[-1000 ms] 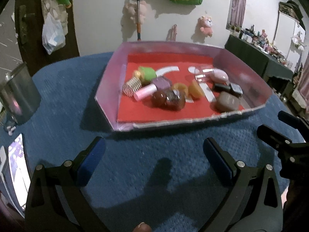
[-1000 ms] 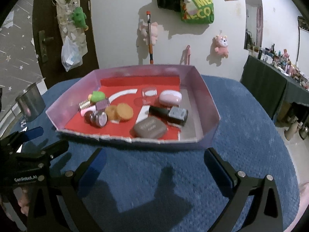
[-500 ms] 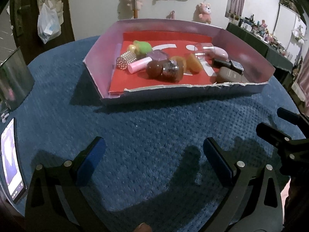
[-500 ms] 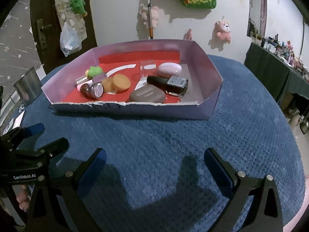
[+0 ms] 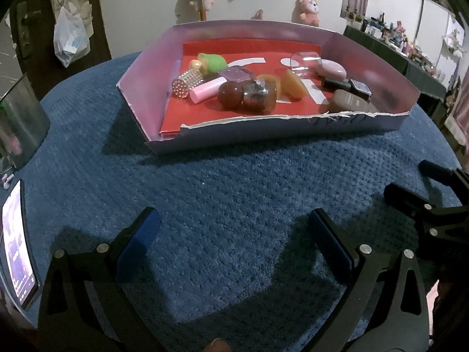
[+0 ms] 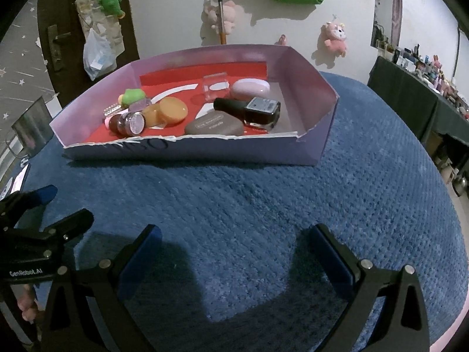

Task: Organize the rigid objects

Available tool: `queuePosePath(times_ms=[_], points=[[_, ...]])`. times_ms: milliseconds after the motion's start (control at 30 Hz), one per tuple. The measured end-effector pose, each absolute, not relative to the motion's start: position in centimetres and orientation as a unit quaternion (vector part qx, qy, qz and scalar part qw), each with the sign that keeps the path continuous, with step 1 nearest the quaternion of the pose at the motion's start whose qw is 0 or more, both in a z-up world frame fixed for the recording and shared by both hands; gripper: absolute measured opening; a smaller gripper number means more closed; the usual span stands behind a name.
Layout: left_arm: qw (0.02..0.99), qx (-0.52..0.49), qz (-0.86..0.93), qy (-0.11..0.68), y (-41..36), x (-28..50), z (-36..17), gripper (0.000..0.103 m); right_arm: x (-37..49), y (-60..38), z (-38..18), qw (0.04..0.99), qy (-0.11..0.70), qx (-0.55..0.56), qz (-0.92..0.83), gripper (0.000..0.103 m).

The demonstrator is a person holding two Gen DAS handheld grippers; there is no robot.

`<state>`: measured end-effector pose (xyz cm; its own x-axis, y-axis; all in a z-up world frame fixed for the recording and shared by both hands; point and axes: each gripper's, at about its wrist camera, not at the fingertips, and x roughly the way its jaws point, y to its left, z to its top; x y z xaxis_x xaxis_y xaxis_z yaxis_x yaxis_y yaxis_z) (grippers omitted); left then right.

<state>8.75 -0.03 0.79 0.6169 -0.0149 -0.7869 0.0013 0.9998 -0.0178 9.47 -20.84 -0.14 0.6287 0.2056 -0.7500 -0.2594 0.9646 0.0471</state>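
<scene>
**Two open grippers wait short of a box of small things**

The left hand-held gripper (image 5: 233,231) is released, its blue-padded fingers spread wide and holding nothing above the blue tabletop (image 5: 234,182). The right hand-held gripper (image 6: 233,249) is likewise spread and empty, just beside the left one, whose black tips show at the lower left of the right wrist view. Both are aimed at a shallow lilac cardboard box (image 6: 190,149) with a red floor and a torn near edge, which sits well apart from the fingers. In the box, a black nail polish bottle (image 6: 249,110) lies on its side with its long axis running left to right, cap pointing left and its square base to the right. Touching its near side lies a flat grey-brown compact (image 6: 215,125), also set lengthwise left to right. Behind them rest a pale pink oval case (image 6: 250,88) and a clear cup (image 6: 215,86). To the left lie two orange discs (image 6: 168,110), a brown jar (image 6: 129,123) on its side with its lid toward the camera, a pink tube (image 5: 206,89) pointing down-left and a green toy (image 5: 212,61). A lit phone (image 5: 17,249) lies at the tabletop's left edge.
</scene>
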Motion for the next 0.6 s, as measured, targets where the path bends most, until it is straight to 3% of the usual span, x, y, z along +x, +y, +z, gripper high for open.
queuePosePath(times_ms=[600], points=[[0.899,-0.006,-0.004,0.438,0.01,8.81,0.82,0.103,9.75,-20.26,-0.3,0.901,0.414,-0.05,0.118,0.103]])
